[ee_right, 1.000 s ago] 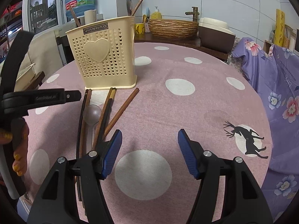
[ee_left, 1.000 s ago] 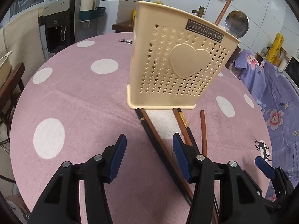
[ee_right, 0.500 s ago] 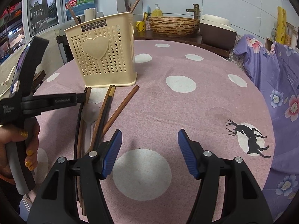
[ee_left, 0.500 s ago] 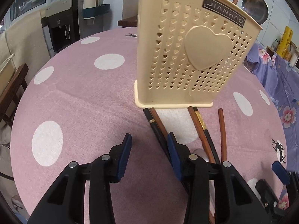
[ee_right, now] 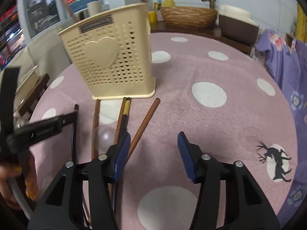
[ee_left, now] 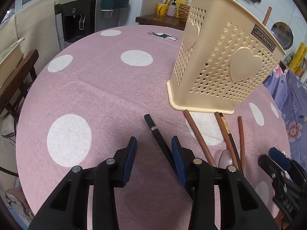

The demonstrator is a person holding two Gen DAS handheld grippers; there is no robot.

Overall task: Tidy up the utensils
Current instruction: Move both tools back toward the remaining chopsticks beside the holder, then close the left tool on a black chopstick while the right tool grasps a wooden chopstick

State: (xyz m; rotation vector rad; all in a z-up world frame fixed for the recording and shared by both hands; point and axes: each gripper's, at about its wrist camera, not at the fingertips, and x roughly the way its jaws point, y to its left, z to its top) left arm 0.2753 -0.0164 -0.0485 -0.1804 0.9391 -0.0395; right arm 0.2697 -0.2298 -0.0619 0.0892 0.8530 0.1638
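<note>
A beige perforated holder (ee_left: pixel 220 67) (ee_right: pixel 111 63) stands on the pink dotted cloth, with a metal spoon (ee_left: pixel 282 35) and brown sticks rising from it. Before it lie brown chopsticks (ee_left: pixel 197 134) (ee_right: pixel 145 122) and a metal spoon (ee_left: pixel 225 157) (ee_right: pixel 105 136). A black chopstick (ee_left: pixel 155 132) with a gold band lies apart from them, between my left gripper's (ee_left: pixel 154 149) fingers and close to the right pad, ungripped. My right gripper (ee_right: pixel 153 149) is closing over bare cloth. One brown chopstick runs up to its left pad (ee_right: pixel 122 151).
The round table (ee_left: pixel 96 88) drops away on all sides. A wooden chair (ee_left: pixel 17 72) and a water dispenser (ee_left: pixel 76 19) stand beyond its left edge, purple flowered fabric (ee_right: pixel 284 61) at its right. A hand (ee_right: pixel 11 172) holds the left gripper's handle.
Both grippers' jaws have narrowed. The black chopstick has come away from the brown one and now lies between the left fingers. The right gripper has shifted left, onto the chopsticks.
</note>
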